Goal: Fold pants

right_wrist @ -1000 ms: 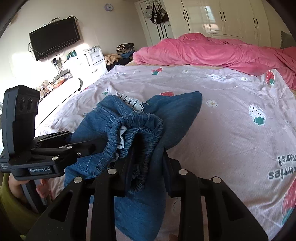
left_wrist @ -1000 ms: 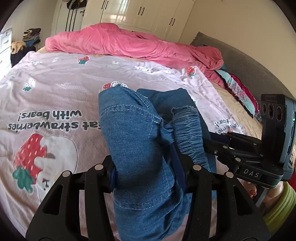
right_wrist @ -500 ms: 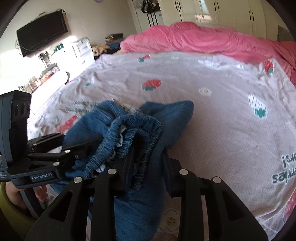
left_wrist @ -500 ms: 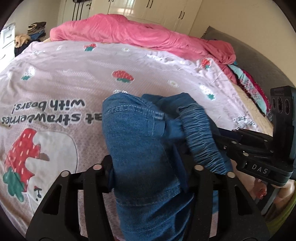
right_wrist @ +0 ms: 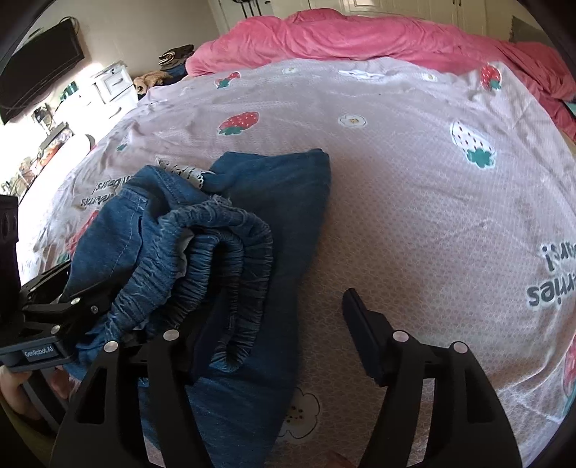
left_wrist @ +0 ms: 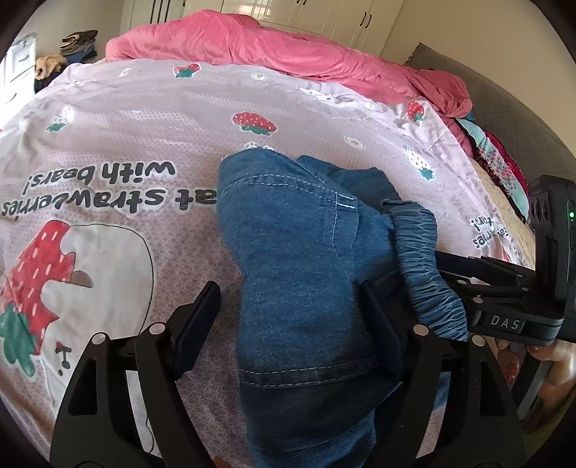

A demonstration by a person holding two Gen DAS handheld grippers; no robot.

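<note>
Here the pants [left_wrist: 298, 273] lie bunched on the bed's sheet [left_wrist: 108, 136], a pale lilac cover printed with strawberries and upside-down lettering. They are blue denim, folded over on themselves, with the gathered elastic waistband [right_wrist: 223, 259] humped up at the near end and a scrap of white lace trim [right_wrist: 183, 172] showing at the far edge.

The left gripper [left_wrist: 288, 306] has its jaws standing wide; they have just been opening. The denim runs between them: its right finger lies against the cloth, while the left finger stands clear of it with bare sheet in the gap, so nothing is pinched. The right gripper [right_wrist: 266, 324] likewise has wide jaws that have just been opening. Its left finger sits under or against the waistband bundle and the right finger stands apart over bare sheet, well clear of the cloth.

Each gripper shows in the other's view at the side, close beside the pants, with a hand [left_wrist: 550, 363] partly visible beneath it.

Beyond the sheet a pink duvet [right_wrist: 360, 36] is heaped along the far side of the bed. White wardrobes [left_wrist: 324, 14] stand behind it, and in the right view a television [right_wrist: 39, 68] hangs on the wall above a white dresser [right_wrist: 111, 86].
</note>
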